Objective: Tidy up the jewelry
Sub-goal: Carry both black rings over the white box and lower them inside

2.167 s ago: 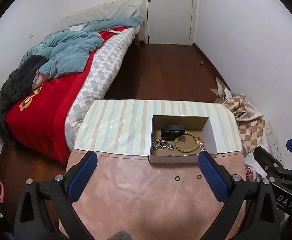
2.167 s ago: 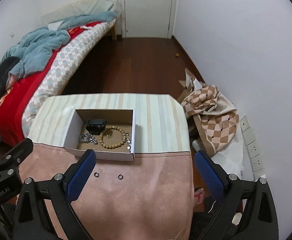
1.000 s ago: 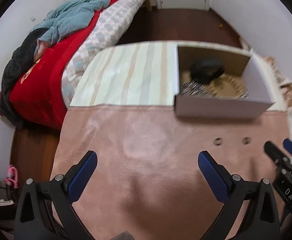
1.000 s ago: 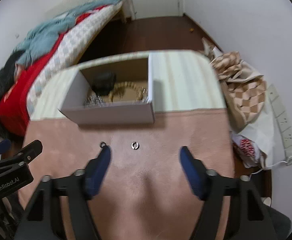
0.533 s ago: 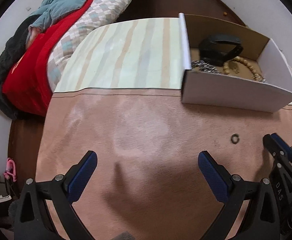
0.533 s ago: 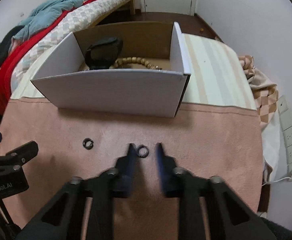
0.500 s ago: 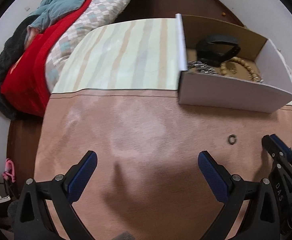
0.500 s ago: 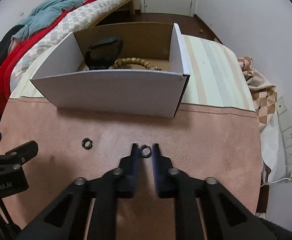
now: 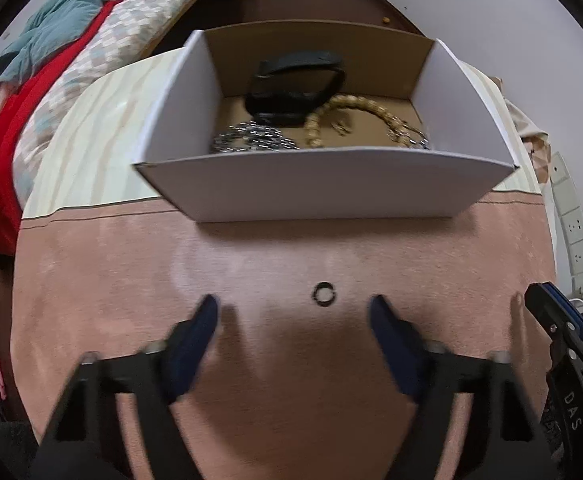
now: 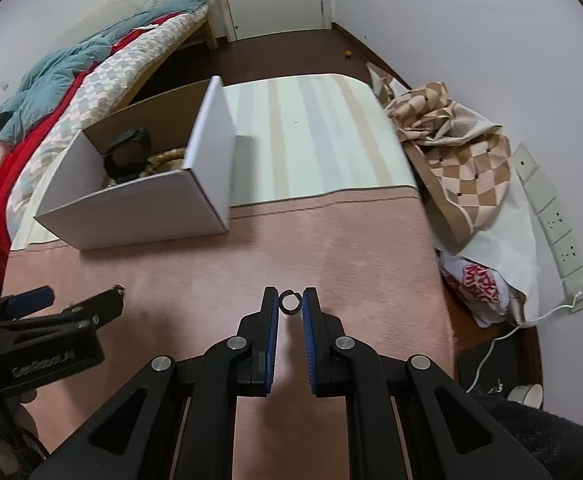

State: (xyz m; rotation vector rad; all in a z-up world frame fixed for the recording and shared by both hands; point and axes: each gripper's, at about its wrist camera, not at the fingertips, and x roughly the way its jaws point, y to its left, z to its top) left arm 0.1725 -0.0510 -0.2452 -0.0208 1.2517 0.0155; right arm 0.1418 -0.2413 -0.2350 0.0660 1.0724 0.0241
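the right gripper (image 10: 290, 300), a black two-finger tong with blue pads, points steeply down at a pink suede-like mat (image 10: 331, 240). its jaws are clenched on a small dark metal ring (image 10: 290, 302), which stands on edge between the very tips, its open face turned toward the camera. whether the ring has left the mat cannot be told.

the left gripper (image 9: 293, 312), a matching black tong with blue pads, hangs over the same mat. its jaws have just been closing, but they are still apart and press on nothing. a second small dark metal ring (image 9: 323, 294) lies flat on the mat just ahead of the tips, between the two pads and a little closer to the right-hand pad. being round, it has no long axis to line up with. the left gripper is plainly the nearer tong for this ring; the right gripper's tip shows only at the far right edge of the left view.

beyond both rings stands a white open cardboard box (image 9: 323, 188), its near wall facing the tongs. inside lie a black wristband (image 9: 295, 88), a wooden bead bracelet (image 9: 355, 114) and a silver chain (image 9: 251, 140).

judging by this layout, the held ring must travel forward and to the left, over the box's near wall.
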